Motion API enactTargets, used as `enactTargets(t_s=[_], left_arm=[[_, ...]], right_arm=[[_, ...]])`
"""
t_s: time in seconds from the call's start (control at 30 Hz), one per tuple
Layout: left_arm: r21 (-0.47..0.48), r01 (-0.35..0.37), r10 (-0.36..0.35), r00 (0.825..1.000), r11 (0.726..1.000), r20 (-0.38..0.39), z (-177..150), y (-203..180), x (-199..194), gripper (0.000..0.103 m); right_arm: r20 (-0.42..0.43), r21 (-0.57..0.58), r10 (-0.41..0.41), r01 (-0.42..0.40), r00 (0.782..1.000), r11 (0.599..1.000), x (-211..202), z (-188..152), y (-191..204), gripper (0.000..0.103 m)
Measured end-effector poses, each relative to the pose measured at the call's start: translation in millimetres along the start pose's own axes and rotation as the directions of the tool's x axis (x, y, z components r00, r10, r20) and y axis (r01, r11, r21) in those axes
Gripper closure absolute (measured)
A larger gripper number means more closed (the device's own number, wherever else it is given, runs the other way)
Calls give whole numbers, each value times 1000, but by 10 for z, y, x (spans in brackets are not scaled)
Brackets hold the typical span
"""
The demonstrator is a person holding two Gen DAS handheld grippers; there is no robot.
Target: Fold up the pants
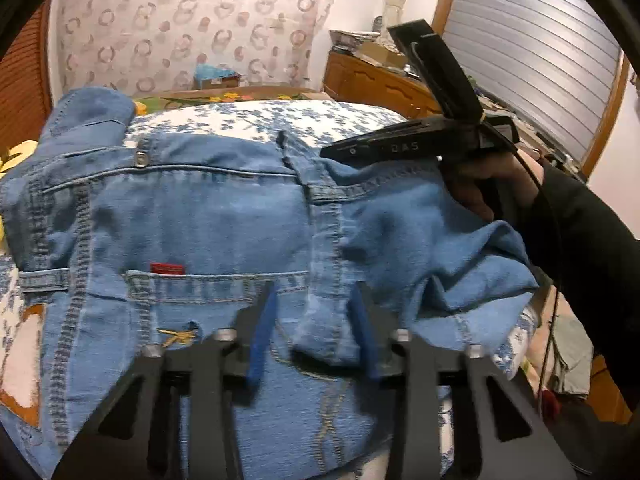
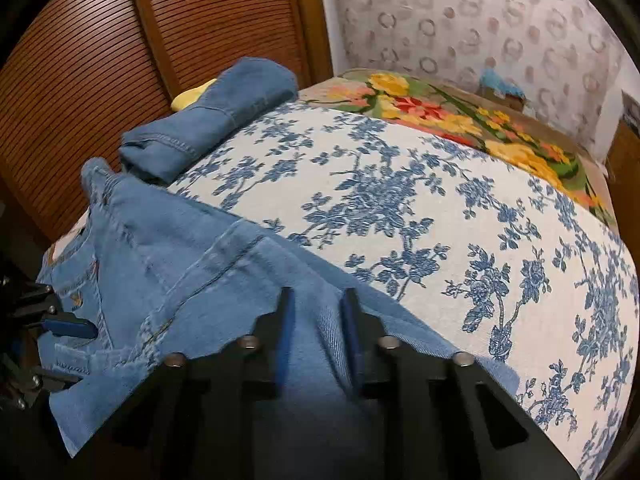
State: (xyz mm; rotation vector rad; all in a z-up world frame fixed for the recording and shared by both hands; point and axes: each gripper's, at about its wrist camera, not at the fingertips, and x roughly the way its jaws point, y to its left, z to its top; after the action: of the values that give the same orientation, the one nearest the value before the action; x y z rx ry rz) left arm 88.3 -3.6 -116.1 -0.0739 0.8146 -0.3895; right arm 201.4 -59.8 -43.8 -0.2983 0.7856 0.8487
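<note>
Blue denim pants lie bunched on the bed, waistband and back pocket with a red tag facing me. My left gripper hovers just over the denim with its blue-padded fingers apart, holding nothing. My right gripper shows in the left wrist view, at the pants' far right edge. In the right wrist view the right gripper has its fingers slightly apart over the pants; whether they pinch a fold I cannot tell. The left gripper's fingers show at the left edge.
A second folded pair of jeans lies at the bed's far corner by the wooden slatted door. The bedspread is white with blue flowers, with a floral blanket behind. A wooden dresser stands to the right.
</note>
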Motion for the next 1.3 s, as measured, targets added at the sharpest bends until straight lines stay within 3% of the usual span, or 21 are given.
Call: enactTargets(t_s=[0.17,0.33,0.47,0.73,0.93,1.3], left_arm=[[23,-3,3,1000,1000,8,13,-49,-36,83],[21,-4,3,997,1000,71,104,-55,-232,84],[21,-15,12,990,1000,138,164,-46,-491,85],[-5,-54,53,969,999,240,178,98,-993,85],[-51,-102,112,959,993,261,25,300,-1189,85],[-139,-183,216,932,973,290,-268,719,-1612,85]], right_arm=[[90,-21,-3,5,996,1000,-200,-17,44,101],[218,-12,-18,21,976,1000,-544,-12,110,102],[283,-21,-23,31,959,999,-751,68,245,102],[376,-79,19,12,927,997,-1208,-100,564,102],[398,-127,64,-14,915,992,-1098,-89,679,102],[387,-197,159,-86,908,977,-610,266,941,102]])
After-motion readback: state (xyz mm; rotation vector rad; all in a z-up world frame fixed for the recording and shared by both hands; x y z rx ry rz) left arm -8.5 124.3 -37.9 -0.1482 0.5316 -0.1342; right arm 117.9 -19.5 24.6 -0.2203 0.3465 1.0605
